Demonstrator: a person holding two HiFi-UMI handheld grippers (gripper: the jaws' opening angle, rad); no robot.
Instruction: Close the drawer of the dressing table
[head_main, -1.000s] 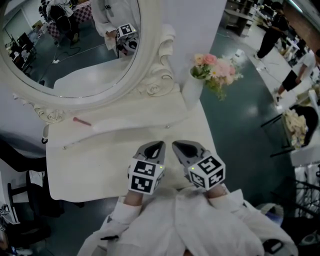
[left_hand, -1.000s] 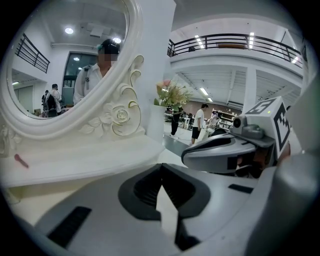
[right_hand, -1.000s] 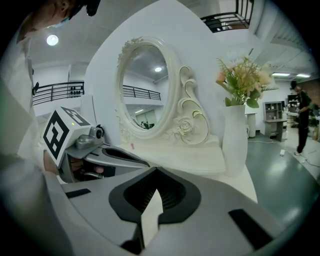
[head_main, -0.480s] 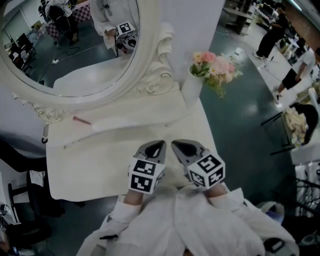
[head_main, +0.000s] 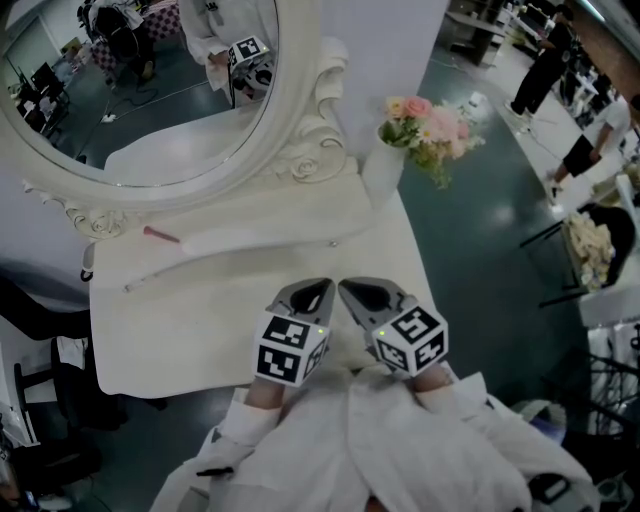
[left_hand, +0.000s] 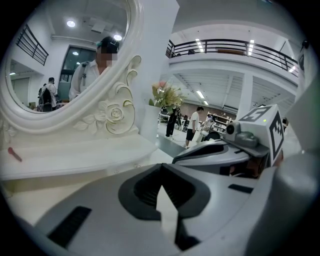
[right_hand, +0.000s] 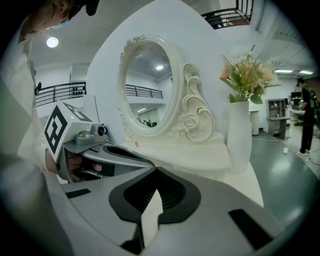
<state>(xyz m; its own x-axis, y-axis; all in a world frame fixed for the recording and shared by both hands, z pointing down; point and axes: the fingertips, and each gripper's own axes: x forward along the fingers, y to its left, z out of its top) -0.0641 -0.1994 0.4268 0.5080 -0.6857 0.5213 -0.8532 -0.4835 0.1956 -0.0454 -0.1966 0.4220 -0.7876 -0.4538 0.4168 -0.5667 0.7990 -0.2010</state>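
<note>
Left gripper (head_main: 318, 290) and right gripper (head_main: 350, 291), both clenched and empty, hover side by side over the smooth white dressing table (head_main: 160, 340). The drawer (head_main: 250, 256), a shallow curved front with a small knob (head_main: 333, 243), lies just beyond their tips, under the shelf that bears the oval mirror (head_main: 150, 90) in its carved scrollwork frame. A slim white vase (head_main: 383, 175) stands to the right.
</note>
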